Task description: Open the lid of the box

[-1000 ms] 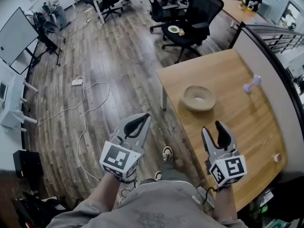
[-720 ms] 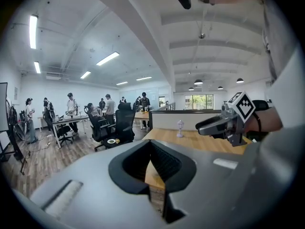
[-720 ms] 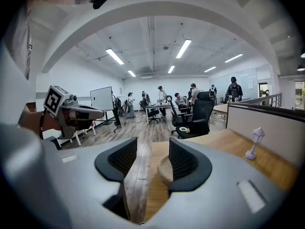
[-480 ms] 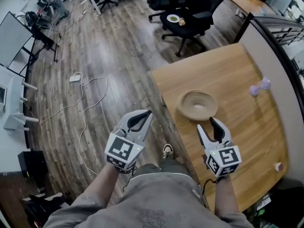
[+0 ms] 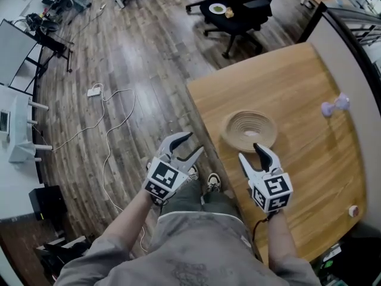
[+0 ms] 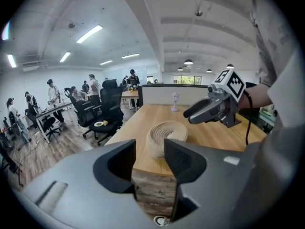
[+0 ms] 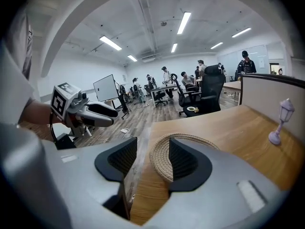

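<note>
Beside table [image 5: 297, 88], once-shut left gripper [image 5: 195, 143] fingers [image 5: 177, 142] are opening

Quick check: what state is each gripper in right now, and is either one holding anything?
Left gripper: jaws opening, nothing between them.
Right gripper: open, holding nothing.

Wooden table [image 5: 297, 94], pale grain, rounded corner, stands on a dark plank floor [image 5: 143, 46]. I count three things on top:
- a woven rope bowl [image 5: 249, 130] near my corner
- a small purple lamp-shaped figure [image 5: 335, 105], upright, well apart from the bowl
- a tiny round object [image 5: 353, 210] at the right edge, too small to identify

On the floor are a white power strip [image 5: 95, 91] and a loose cable [image 5: 116, 130].
</note>
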Available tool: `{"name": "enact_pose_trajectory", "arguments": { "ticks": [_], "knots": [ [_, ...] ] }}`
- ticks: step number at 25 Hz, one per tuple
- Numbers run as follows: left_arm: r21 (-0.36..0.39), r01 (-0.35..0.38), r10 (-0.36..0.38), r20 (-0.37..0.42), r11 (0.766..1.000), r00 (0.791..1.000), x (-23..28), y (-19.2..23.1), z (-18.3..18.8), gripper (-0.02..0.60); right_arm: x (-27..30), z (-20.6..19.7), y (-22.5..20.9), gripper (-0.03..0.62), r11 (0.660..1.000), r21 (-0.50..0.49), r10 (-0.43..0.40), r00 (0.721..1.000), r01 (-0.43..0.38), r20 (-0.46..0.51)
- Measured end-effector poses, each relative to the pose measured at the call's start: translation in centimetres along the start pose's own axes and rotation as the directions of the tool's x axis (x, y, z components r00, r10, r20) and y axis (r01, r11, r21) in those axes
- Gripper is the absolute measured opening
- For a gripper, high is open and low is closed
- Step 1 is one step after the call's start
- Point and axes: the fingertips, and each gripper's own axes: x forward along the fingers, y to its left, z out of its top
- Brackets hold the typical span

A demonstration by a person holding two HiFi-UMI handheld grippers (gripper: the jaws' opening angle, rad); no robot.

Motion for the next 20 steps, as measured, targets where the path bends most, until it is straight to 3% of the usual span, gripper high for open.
{"name": "enact_pose_trajectory", "arguments": {
  "ticks": [4, 11, 20],
  "knots": [
    [0.013, 0.063, -0.063, -0.053, 0.998, 0.997, 2.7, -0.3, -1.8, 0.25, 1.5, -1.4, -0.5, 0.195, 1.0, -0.012, -0.004, 0.999, 0.003, -0.038],
    [0.091, 0.164, -0.154, -0.111, 0.982, 0.982, 7.1, 0.1, -4.8, 0.267, 4.1, -3.1, -0.5, 0.195, 0.999, -0.037, -0.023, 0.996, 0.02, -0.09],
    [0.189, 0.344, -0.313, -0.177, 0.92, 0.933, 12.6, -0.6, -7.7, 0.304, 7.3, -4.4, -0.3, 0.195, 0.997, -0.009, -0.079, 0.991, 0.079, -0.11]
  ]
}}
